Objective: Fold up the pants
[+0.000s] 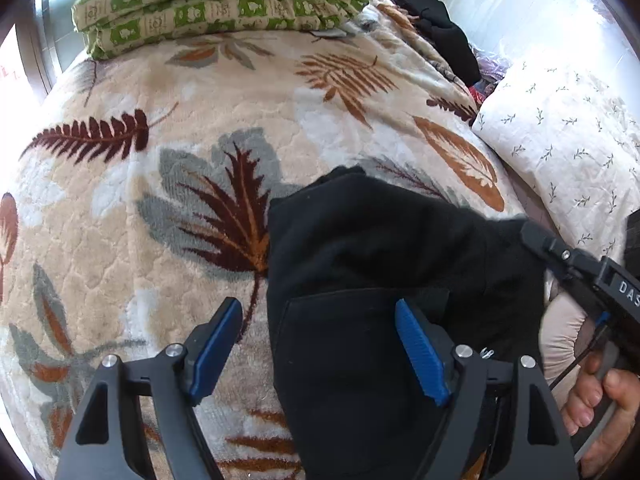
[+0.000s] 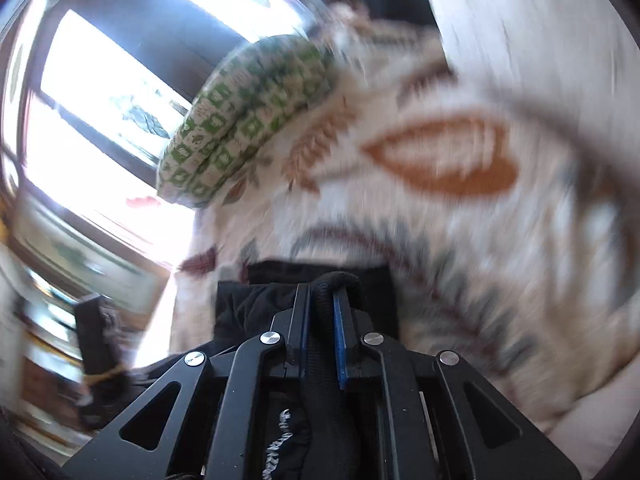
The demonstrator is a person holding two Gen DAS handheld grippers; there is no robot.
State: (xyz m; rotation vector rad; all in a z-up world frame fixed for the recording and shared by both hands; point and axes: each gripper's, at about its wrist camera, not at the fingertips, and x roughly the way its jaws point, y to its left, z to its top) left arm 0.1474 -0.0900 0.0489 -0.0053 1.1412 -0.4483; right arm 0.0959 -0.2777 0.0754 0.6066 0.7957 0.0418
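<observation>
Bed (image 1: 120, 240), covered by a plush leaf-print blanket (image 1: 328, 120), carries everything. Folded green-and-white quilt (image 1: 216, 4) at the far end, white sprigged pillow (image 1: 560, 152) off to the right, dark clothing heap (image 1: 436, 20) beyond it

Black pants (image 1: 380, 260) lie bunched on the blanket on the near side, right of centre in the left wrist view, a patch pocket edge showing near the bottom. Part of the cloth is lifted off the bed toward the right

Right claw (image 2: 322, 304): blue pads pressed together, pinching a rolled black edge of the pants; looks like the waistband, printed lettering visible on cloth below the claw. Right wrist view is heavily motion-blurred, so exact grip point is uncertain. Person's hand (image 1: 600, 412) on that tool's handle shows at the lower right of the left view

Left claw (image 1: 320, 350): pads spread wide, holding nothing; right pad over the pants, left pad over bare blanket

Handling, my read: soft, fleecy, limp fabric, light, no stiffness, so it sags from any single pinch and drags on the plush blanket. Not fragile or slippery. Best hold is a thick hem or waistband corner, with the left claw taking the opposite corner to keep the edge taut
</observation>
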